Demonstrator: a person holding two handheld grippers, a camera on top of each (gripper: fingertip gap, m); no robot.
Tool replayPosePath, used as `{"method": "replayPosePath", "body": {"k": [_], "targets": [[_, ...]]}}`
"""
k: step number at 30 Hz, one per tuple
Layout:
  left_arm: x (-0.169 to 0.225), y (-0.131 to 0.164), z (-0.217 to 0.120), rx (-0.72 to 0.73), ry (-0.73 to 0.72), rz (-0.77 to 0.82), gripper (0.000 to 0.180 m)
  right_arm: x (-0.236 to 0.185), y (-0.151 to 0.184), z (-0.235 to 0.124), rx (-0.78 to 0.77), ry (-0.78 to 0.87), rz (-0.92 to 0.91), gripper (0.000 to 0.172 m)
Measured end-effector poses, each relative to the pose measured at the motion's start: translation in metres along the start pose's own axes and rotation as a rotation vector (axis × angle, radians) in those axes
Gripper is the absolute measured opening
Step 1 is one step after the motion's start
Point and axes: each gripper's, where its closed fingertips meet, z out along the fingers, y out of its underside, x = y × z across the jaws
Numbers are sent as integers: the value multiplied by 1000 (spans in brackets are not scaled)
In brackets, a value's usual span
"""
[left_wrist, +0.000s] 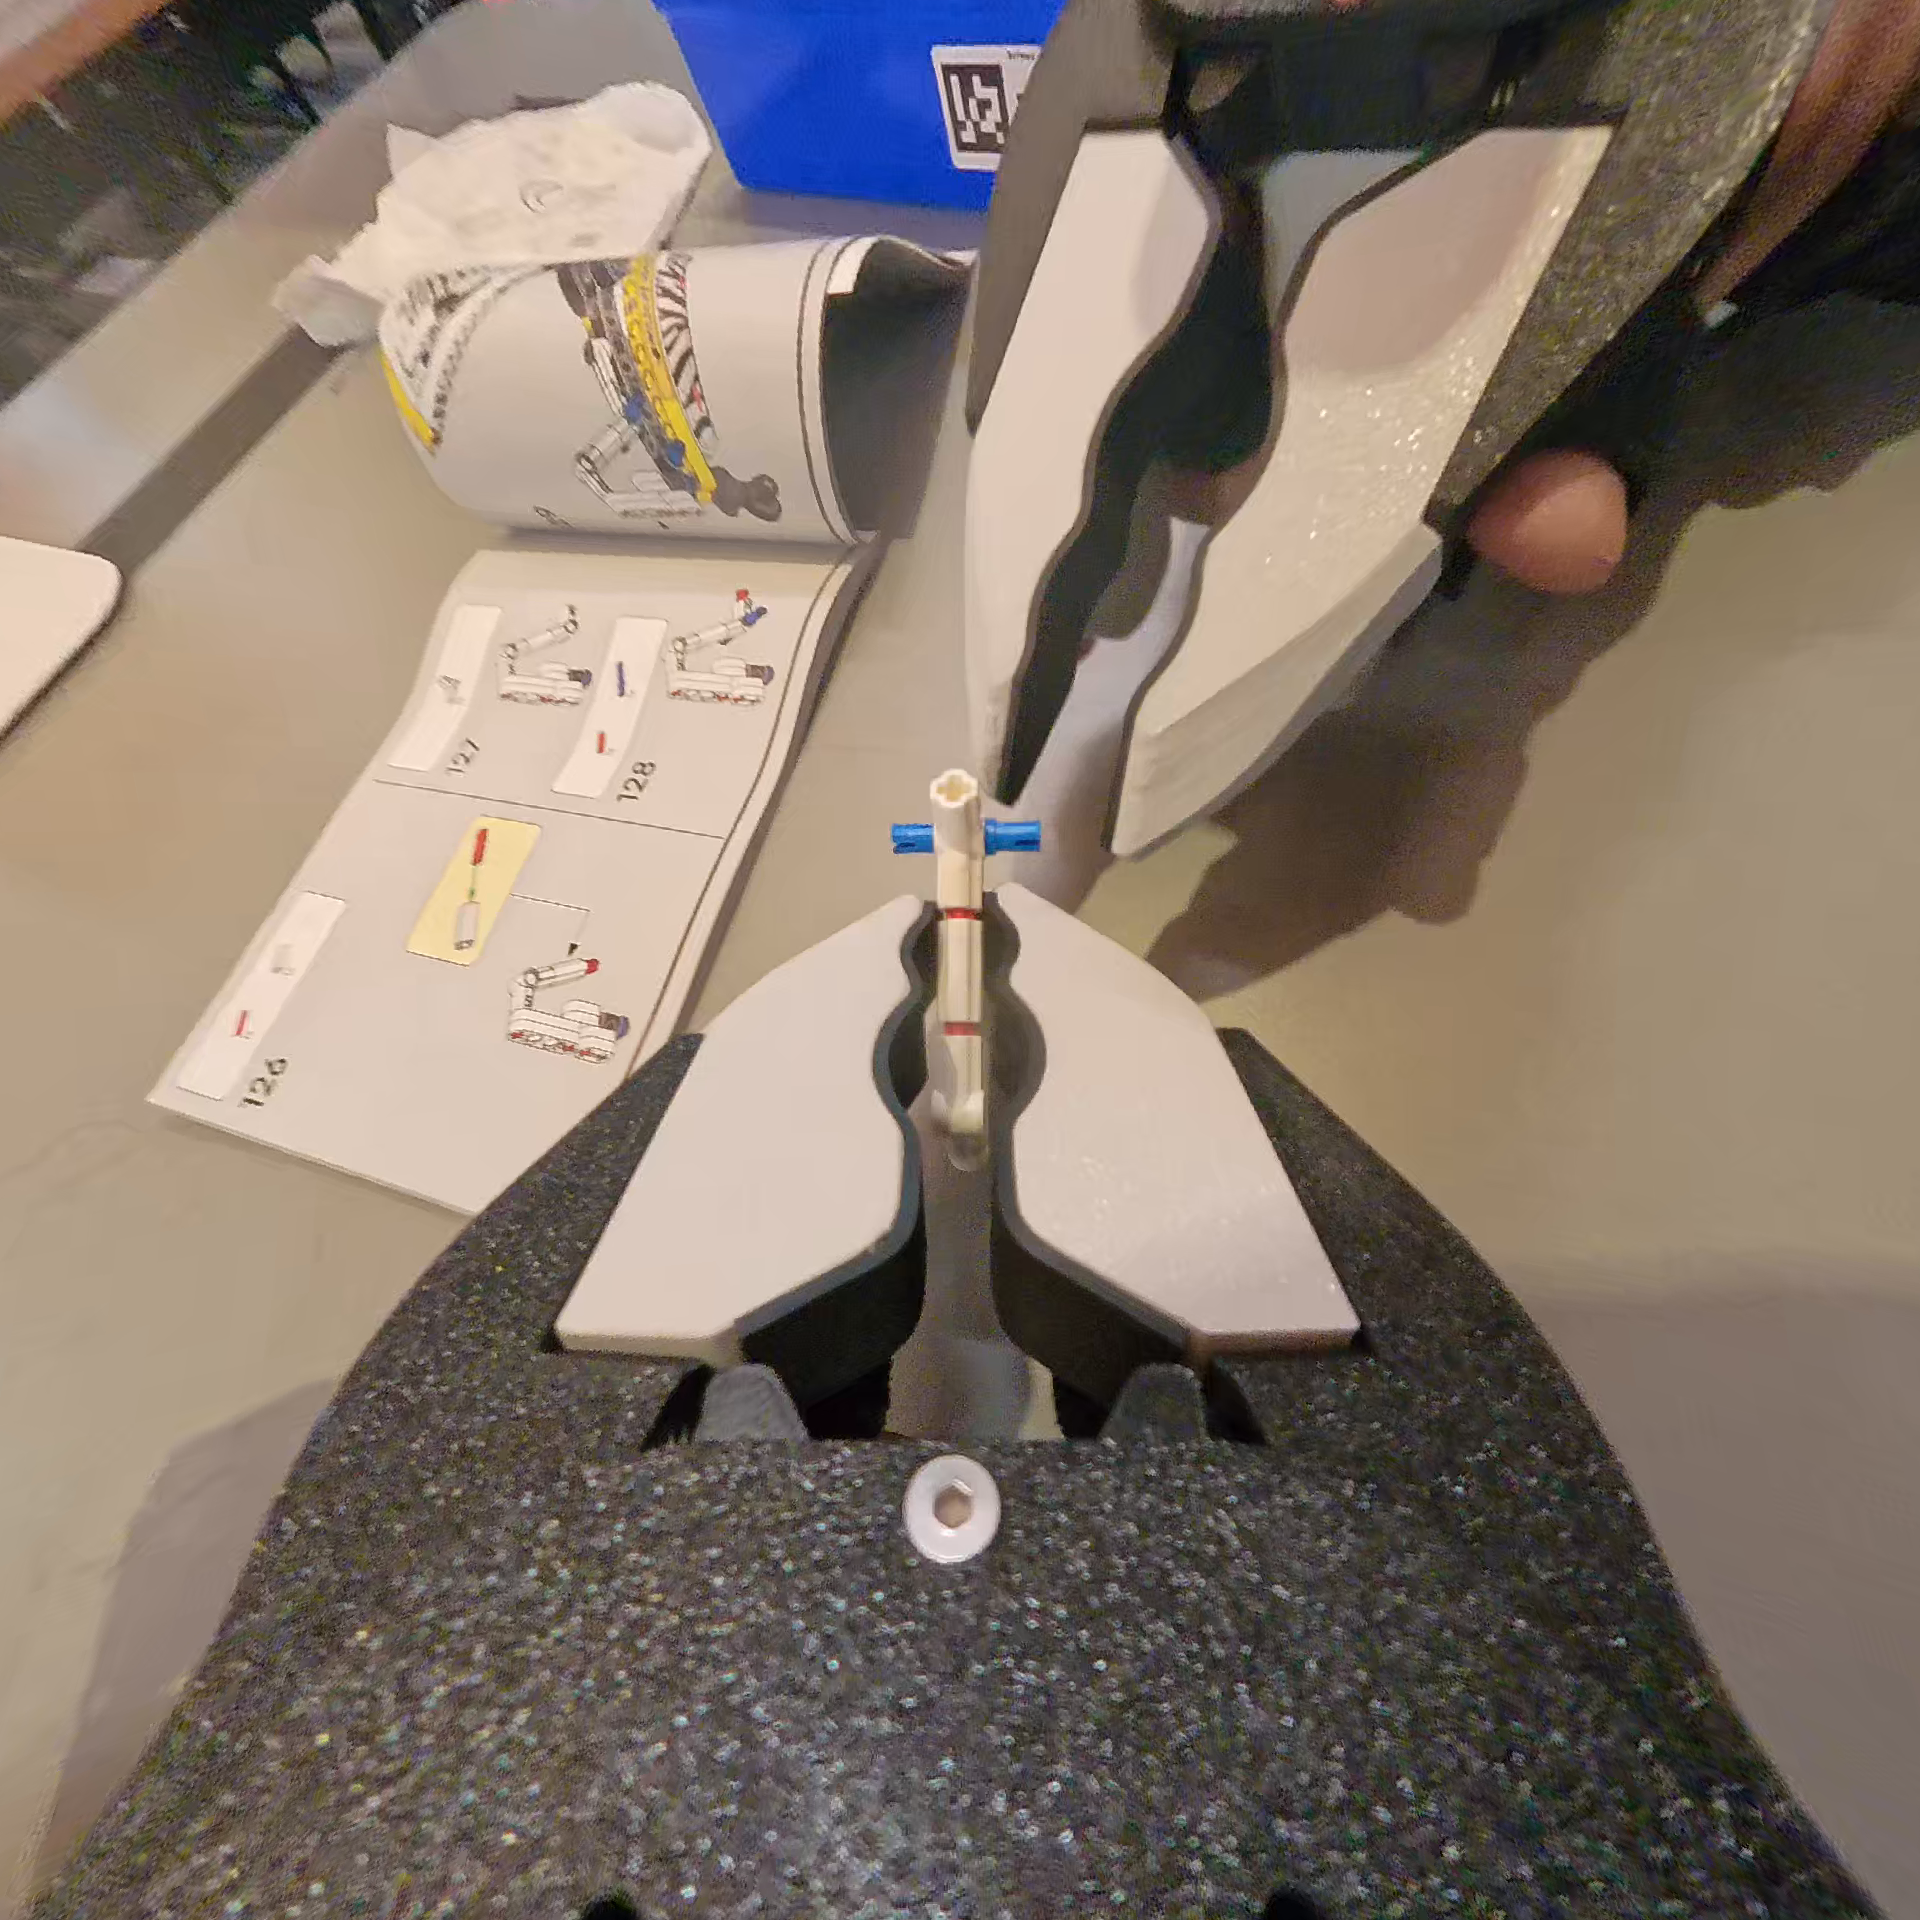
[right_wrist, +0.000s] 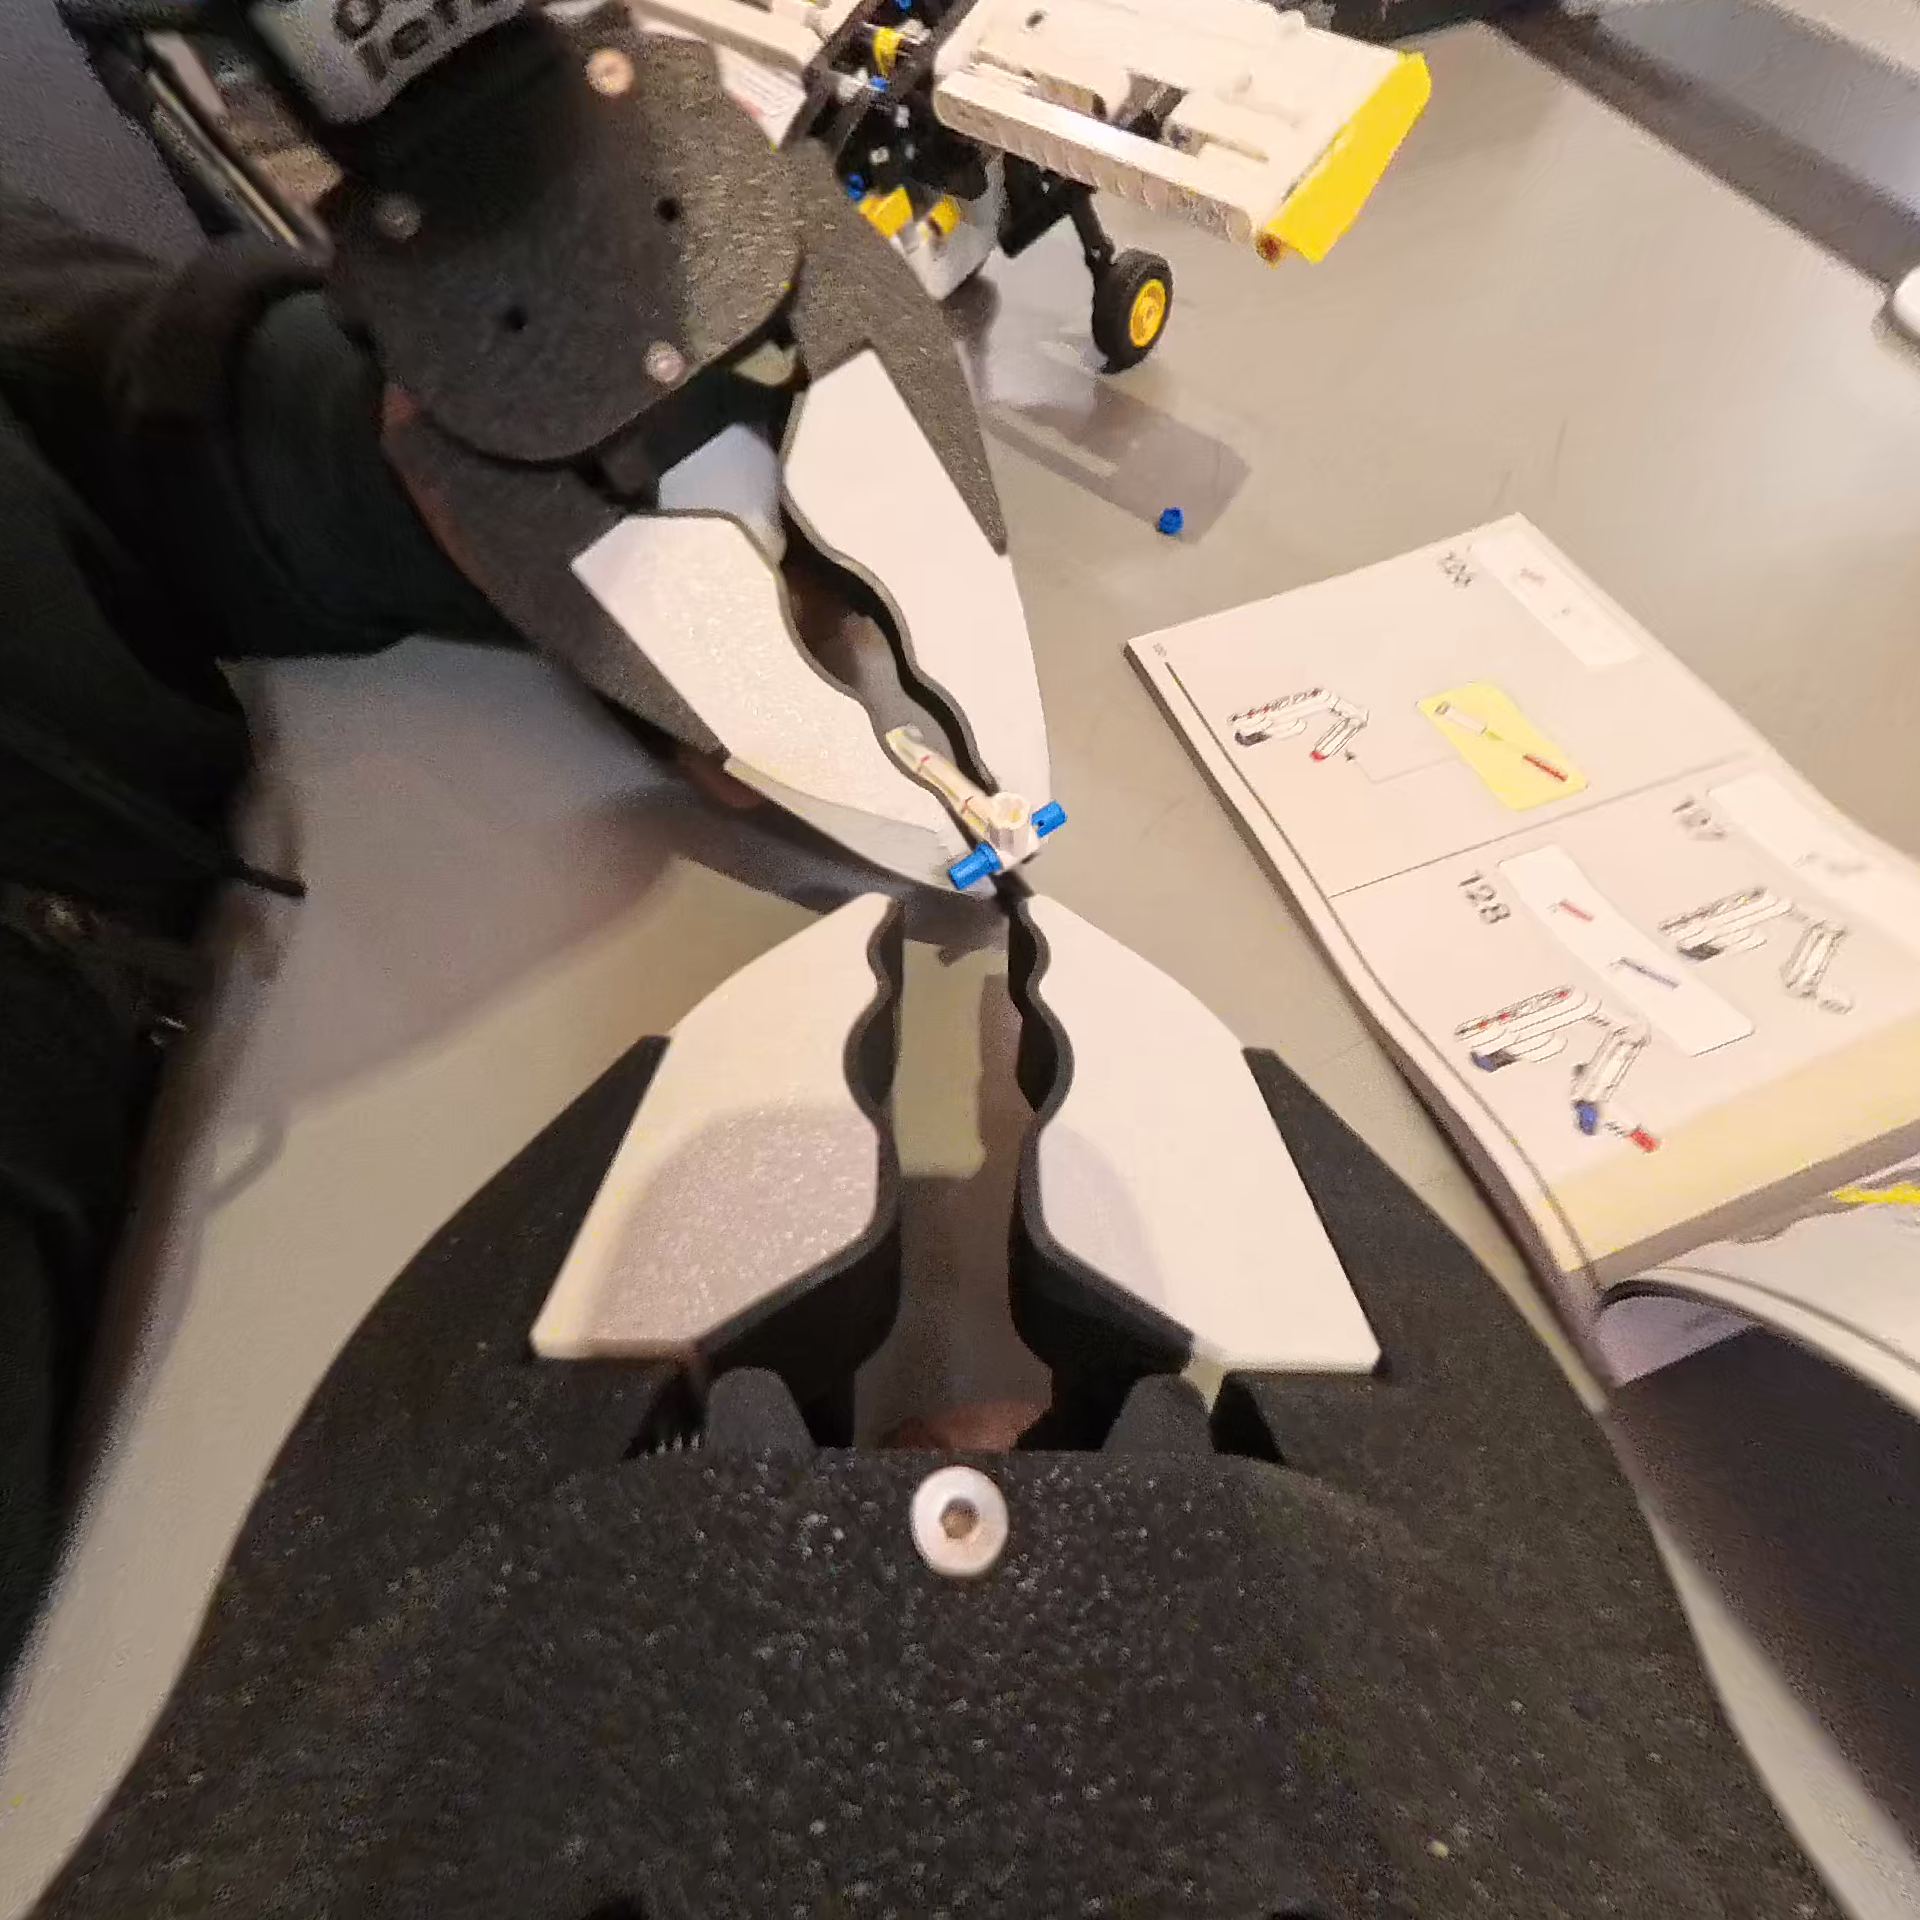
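- Bench (left_wrist: 1558, 1039) first: plain grey top, everything's spread over it so it all sits within easy reach.
- Brick-built vehicle (right_wrist: 1091, 125), white and black with yellow trim and a yellow-hubbed wheel, stands at the far side, well clear of the grippers.
- Instruction booklet (left_wrist: 540, 831) lies open and flat just beside the work spot, its far pages curled up into a roll. Looks parked there so the step diagrams stay readable.
- Crumpled white paper (left_wrist: 520, 187) and a blue box (left_wrist: 831, 94) sit behind the booklet, out of the way.
- Left gripper (left_wrist: 958, 914): fingers clenched on a thin white rod piece (left_wrist: 956, 956) with red bands. Rod runs lengthwise down the slot between the fingers, front end poking out, probably so that end stays exposed and steady.
- Right gripper (right_wrist: 956, 914): fingers parted with nothing between them, tips just beside the rod's free end, one tip nearly touching it in the left wrist view.
- Blue pin (left_wrist: 1013, 834) goes crosswise through the rod near its free end, sticking out both sides.
- Loose blue bit (right_wrist: 1171, 520) sits alone on the bench near the vehicle.
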Motion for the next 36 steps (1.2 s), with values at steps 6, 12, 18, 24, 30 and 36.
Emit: {"method": "replayPosePath", "body": {"k": [6,12,18,24,30,36], "targets": [[-5,-8,-2,34,-114,87,8,4,-6,4,38,-25,221,16],[3,-5,-1,30,-36,66,8,8,-10,1,63,40,-28,26],[17,-8,-5,60,86,107,8,-3,-17,-4,141,-52,-209,34],[32,-13,-7,98,134,208,8,-18,-23,-9,197,-184,-202,30],[33,-19,-9,142,120,233,8,-25,-25,-12,218,-221,-189,21],[32,-21,-8,161,101,234,8,-25,-25,-14,230,-212,-188,20]]}}
